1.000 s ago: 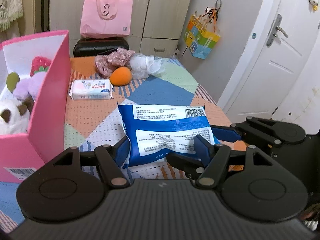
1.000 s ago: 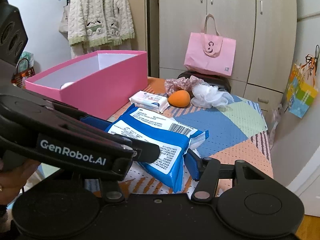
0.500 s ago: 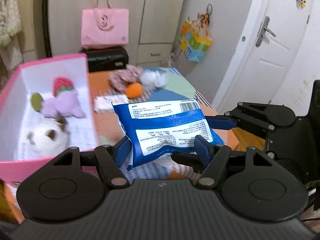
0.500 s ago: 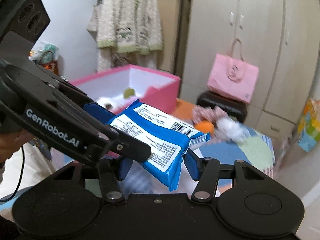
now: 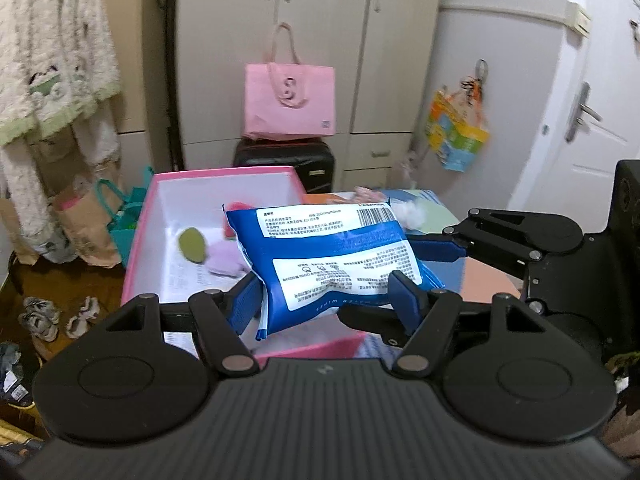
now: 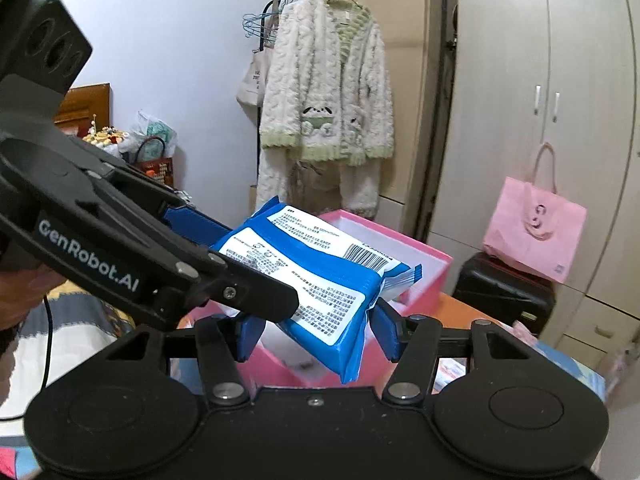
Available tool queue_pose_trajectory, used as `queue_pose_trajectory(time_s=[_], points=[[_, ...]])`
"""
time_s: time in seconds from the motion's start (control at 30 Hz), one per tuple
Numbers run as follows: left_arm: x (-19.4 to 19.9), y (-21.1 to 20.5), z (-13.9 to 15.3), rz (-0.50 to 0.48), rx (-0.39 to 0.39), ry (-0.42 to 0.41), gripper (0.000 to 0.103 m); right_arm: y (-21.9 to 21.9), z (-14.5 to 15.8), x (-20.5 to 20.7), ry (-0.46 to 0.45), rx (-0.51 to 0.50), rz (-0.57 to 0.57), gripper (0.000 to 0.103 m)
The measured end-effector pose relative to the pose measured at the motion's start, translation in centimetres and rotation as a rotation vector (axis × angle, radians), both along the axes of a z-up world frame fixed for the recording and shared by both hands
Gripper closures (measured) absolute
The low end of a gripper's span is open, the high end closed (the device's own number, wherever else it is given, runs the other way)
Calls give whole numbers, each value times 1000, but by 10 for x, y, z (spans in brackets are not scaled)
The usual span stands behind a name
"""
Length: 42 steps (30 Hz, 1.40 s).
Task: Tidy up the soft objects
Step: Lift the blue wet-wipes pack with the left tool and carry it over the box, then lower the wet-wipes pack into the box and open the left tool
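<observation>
A blue plastic pack of wet wipes with white printed labels point(image 5: 332, 256) is carried in the air between both grippers, above the open pink cardboard box with a white interior point(image 5: 140, 236). The left gripper point(image 5: 326, 300) stands about half open, its two blue pads pressed against the pack's near end — one on each side. The right gripper point(image 6: 316, 330) takes the pack's other end between its blue pads; its jaws are opening slightly, yet the right-hand pad touches the pack, while the left-hand pad is partly hidden behind the left gripper's arm. Inside the box, beneath and beyond the pack, lie a lilac plush toy point(image 5: 226, 260) and an olive-green soft piece point(image 5: 192, 244). Behind the box stands a pink tote bag point(image 5: 290, 100) on a black suitcase point(image 5: 320, 164).
</observation>
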<state>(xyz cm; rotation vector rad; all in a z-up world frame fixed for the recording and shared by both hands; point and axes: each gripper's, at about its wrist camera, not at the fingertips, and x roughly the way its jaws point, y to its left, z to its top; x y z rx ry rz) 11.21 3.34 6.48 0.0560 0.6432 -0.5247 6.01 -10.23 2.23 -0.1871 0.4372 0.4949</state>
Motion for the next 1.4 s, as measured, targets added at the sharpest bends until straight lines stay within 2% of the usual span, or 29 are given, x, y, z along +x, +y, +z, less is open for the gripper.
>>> queue_pose_trajectory(time_s=[0.3, 0.57, 0.77, 0.83, 1.0, 1.17, 1.4], points=[[50, 34, -29, 57, -53, 115, 36, 33, -11, 52, 100, -22, 42, 39], [86, 47, -60, 55, -38, 236, 36, 49, -30, 78, 192, -72, 76, 41], [91, 49, -70, 73, 15, 219, 35, 49, -41, 96, 263, -71, 119, 49], [88, 49, -72, 63, 50, 189, 35, 48, -44, 101, 292, -50, 142, 49], [91, 52, -74, 73, 76, 185, 31, 47, -50, 104, 318, -30, 157, 49], [82, 53, -67, 94, 131, 101, 28, 44, -49, 108, 325, 7, 169, 48], [75, 64, -55, 103, 76, 123, 28, 51, -41, 98, 296, -16, 192, 48]])
